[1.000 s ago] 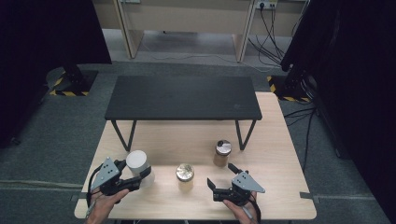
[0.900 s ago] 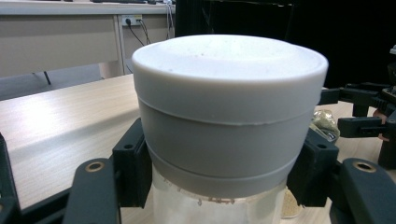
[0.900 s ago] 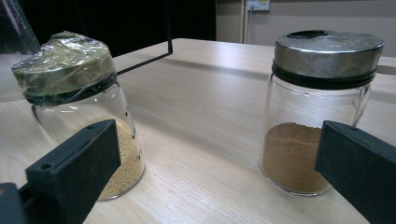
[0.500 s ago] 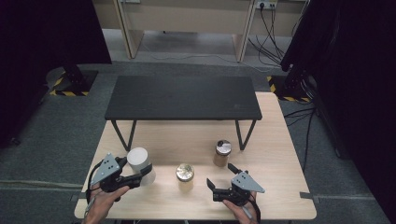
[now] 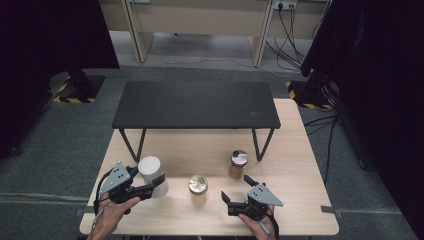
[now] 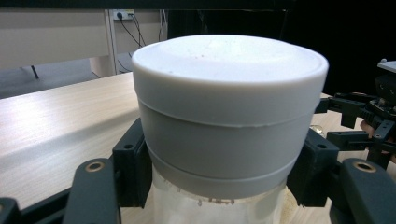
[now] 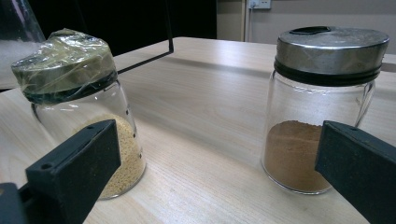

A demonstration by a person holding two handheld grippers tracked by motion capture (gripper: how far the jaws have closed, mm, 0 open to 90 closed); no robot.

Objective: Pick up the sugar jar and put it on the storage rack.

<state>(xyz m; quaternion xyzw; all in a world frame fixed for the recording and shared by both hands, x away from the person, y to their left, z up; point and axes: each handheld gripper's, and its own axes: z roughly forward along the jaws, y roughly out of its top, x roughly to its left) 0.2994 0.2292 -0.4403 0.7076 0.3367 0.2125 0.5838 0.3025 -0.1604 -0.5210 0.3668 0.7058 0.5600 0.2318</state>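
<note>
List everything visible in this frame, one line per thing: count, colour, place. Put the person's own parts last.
Table: one, light wood, under everything.
Shelf: one, black, on thin legs at the table's far half.
White-lidded jar: one, clear glass, near left, between the left gripper's jaws.
Jar with yellow grains: one, plastic film over its lid, near middle.
Jar with brown powder: one, metal lid, right of middle, by the shelf leg.
Left gripper: one, black, closed on the white-lidded jar.
Right gripper: one, black, open, empty.
Hands: two, near edge.
</note>
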